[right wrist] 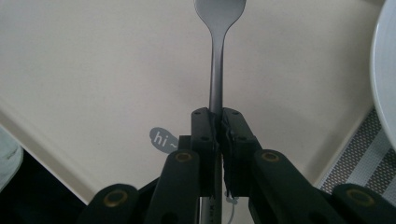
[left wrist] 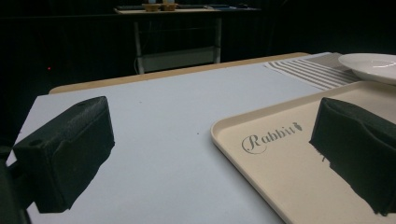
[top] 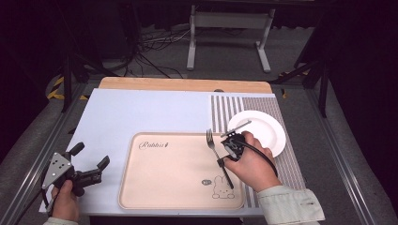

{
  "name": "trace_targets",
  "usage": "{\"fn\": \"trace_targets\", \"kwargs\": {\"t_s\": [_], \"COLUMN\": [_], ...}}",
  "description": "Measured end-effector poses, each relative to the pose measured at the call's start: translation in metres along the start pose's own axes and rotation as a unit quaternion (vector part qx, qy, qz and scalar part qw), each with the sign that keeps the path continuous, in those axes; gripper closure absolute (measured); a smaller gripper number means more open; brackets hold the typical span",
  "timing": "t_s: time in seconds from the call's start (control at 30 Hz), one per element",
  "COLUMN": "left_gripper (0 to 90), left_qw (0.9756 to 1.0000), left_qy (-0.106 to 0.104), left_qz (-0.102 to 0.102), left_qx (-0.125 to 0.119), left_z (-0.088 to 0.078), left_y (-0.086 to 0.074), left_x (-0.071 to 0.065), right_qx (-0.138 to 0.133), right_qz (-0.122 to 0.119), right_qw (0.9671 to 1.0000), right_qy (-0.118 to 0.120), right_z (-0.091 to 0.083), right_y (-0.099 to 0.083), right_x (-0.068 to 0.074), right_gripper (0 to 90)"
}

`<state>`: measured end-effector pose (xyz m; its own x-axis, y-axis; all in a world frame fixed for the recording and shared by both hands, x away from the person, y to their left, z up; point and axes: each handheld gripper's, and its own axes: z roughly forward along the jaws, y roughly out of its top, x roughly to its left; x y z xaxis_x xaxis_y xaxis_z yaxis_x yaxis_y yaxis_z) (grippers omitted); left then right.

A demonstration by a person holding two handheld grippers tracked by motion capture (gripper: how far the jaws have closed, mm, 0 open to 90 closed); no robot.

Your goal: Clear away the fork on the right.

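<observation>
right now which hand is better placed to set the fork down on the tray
Right. Its claw is already clamped on the fork above the tray; the left claw sits open, off the tray's left edge.

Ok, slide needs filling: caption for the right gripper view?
Right gripper clamps a fork by its handle above the beige tray.

A staged lab or recording room, not a home: the bench [top: 141,112] stands among black curtains on a grey floor, with loose cables [top: 150,47] trailing behind it, yellow-black hazard tape [top: 57,89] at its side, and a bare metal table frame [top: 230,33] beyond.
</observation>
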<state>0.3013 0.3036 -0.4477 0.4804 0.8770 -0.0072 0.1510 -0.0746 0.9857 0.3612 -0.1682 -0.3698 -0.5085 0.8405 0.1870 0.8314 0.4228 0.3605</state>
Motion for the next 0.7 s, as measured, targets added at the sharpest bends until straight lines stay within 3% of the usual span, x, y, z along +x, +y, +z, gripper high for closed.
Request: {"fn": "trace_targets", "kwargs": {"t_s": [0.37, 0.7], "left_gripper": [0.3, 0.3], "left_qw": [1.0000, 1.0000], "left_qy": [0.000, 0.000], "left_qz": [0.000, 0.000], "left_qx": [-0.001, -0.001], "left_z": [0.000, 0.000], "left_y": [0.000, 0.000], "left_x": [0.000, 0.000], "right_qx": [0.044, 0.063], "right_qz": [0.019, 0.036], "right_qw": [0.9988, 0.9973], "right_qy": [-0.015, -0.015], "right_z": [0.015, 0.024], "right_y": [0.000, 0.000], "right_x": [-0.001, -0.002], "right_gripper": [84.9, 84.9]}}
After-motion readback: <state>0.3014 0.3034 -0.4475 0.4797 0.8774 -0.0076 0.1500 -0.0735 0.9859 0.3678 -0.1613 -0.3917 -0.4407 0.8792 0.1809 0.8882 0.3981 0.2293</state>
